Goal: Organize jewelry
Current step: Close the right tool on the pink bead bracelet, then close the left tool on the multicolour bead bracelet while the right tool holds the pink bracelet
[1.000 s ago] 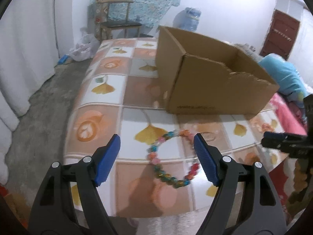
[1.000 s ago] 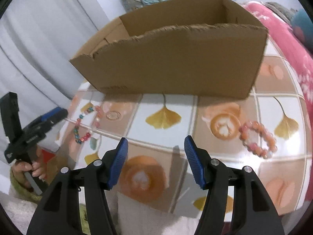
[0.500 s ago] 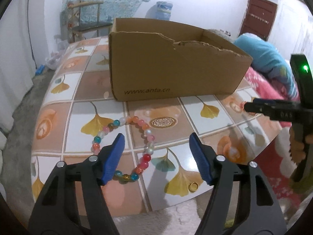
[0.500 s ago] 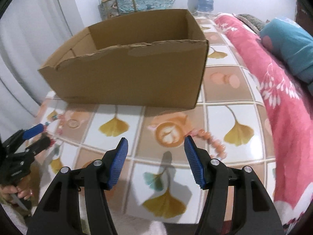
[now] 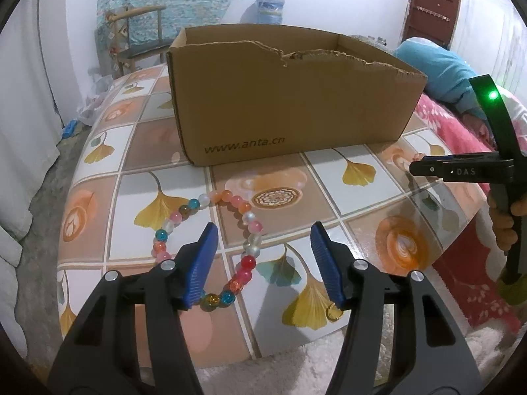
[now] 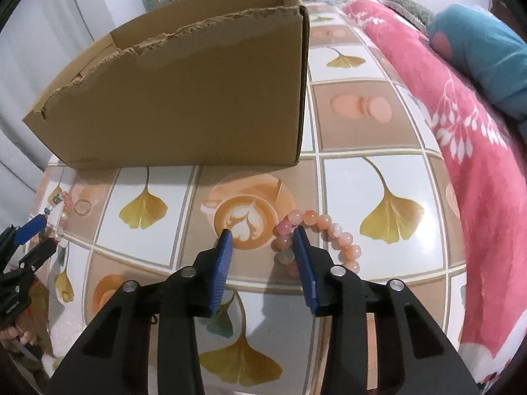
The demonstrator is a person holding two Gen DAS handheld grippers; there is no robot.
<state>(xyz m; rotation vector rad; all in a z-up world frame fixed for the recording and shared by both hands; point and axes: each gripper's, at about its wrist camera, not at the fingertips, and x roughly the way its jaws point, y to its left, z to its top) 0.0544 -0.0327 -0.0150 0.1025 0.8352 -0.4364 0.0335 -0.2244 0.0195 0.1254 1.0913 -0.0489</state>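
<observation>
A multicoloured bead bracelet [image 5: 204,204] lies on the patterned table [image 5: 329,177] in front of an open cardboard box [image 5: 290,108]. My left gripper [image 5: 263,233] stands over it; its jaws are closing, with the bracelet's right strand between them, untouched. A small gold ring [image 5: 332,312] lies by its right fingertip. A pink and orange bead bracelet [image 6: 329,227] lies near the box's right end. My right gripper [image 6: 262,233] hovers at it with jaws closing; the bracelet's left beads sit between them, against the right finger [image 6: 301,247]. Neither gripper grips anything.
The box [image 6: 184,98] fills the middle of the table. A pink blanket [image 6: 477,181] and a blue pillow [image 6: 487,42] border the table on the right. A chair [image 5: 141,33] and a water bottle [image 5: 270,6] stand beyond the far end. The near table edge is just under both grippers.
Both grippers came in lower over their bracelets and their jaws narrowed. The left one shifted onto the multicoloured bracelet's right strand; the right one swung right to the pink bracelet.
</observation>
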